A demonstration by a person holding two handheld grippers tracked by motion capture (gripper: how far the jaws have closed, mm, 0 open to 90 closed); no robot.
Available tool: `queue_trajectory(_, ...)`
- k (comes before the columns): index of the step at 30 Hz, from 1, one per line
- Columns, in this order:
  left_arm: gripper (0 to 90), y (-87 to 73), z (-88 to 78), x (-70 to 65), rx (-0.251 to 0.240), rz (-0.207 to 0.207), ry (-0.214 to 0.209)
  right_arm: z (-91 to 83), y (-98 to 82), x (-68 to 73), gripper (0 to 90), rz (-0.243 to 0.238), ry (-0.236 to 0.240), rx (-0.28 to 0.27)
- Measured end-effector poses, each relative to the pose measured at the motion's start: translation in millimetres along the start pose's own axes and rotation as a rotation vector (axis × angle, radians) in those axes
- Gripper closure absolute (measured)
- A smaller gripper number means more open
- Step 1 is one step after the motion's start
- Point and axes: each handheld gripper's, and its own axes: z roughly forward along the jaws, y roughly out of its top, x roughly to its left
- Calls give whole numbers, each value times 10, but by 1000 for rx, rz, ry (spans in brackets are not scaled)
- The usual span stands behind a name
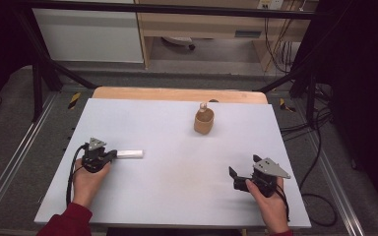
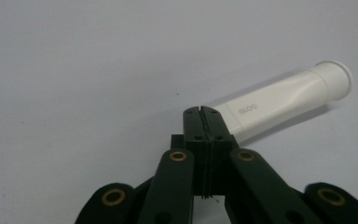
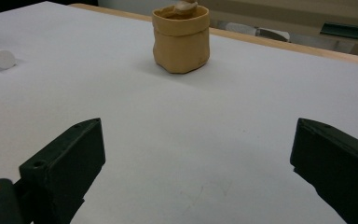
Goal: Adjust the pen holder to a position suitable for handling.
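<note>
Matte white table (image 1: 177,196) bears a smooth flared tube (image 2: 284,100).

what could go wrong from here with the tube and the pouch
1. The left hand-held gripper is shut on just the flat tail of the white tube, so the long cap end could droop or swing and slip out when lifted.
2. The tan pouch looks soft and light, with something already poking out of its top; pushing the tube in could tip it unless the open right hand-held gripper steadies it.

Grey floor (image 1: 15,123) around the white-topped table (image 1: 177,196) — a white cabinet (image 1: 88,34) and wooden desk (image 1: 202,22) behind.
</note>
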Motion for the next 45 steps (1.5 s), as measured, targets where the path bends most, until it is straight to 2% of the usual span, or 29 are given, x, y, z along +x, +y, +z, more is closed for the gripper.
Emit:
queue_trajectory(3, 898, 22, 37, -47, 0, 5, -8, -9, 1, 18, 35, -3, 6, -1)
queue_trajectory(5, 899, 45, 67, -94, -6, 2, -35, -7, 1, 18, 35, -4, 7, -1)
queue_trajectory(10, 899, 131, 196, -247, 17, 48, -57, 3, 1, 37, 35, -6, 15, 8)
queue_trajectory(14, 898, 238, 303, -384, 9, 59, -86, 1, 4, 58, 35, -15, 21, 7)
queue_trajectory(16, 899, 289, 372, -465, 17, 76, -102, 6, 2, 63, 35, -19, 24, 10)
queue_trajectory(20, 898, 338, 489, -640, 19, 88, -140, -4, 3, 67, 35, -17, 25, 8)
queue_trajectory(24, 898, 391, 556, -819, 16, 125, -175, -7, 2, 67, 35, -19, 26, 7)
queue_trajectory(30, 898, 476, 655, -1105, 39, 174, -241, -15, 5, 93, 35, -22, 37, 10)
queue_trajectory(39, 899, 538, 728, -1632, 62, 271, -320, -69, 22, 135, 37, -20, 44, 16)
queue_trajectory(45, 900, 506, 712, -1934, 66, 305, -372, -73, 40, 163, 50, -15, 49, 36)
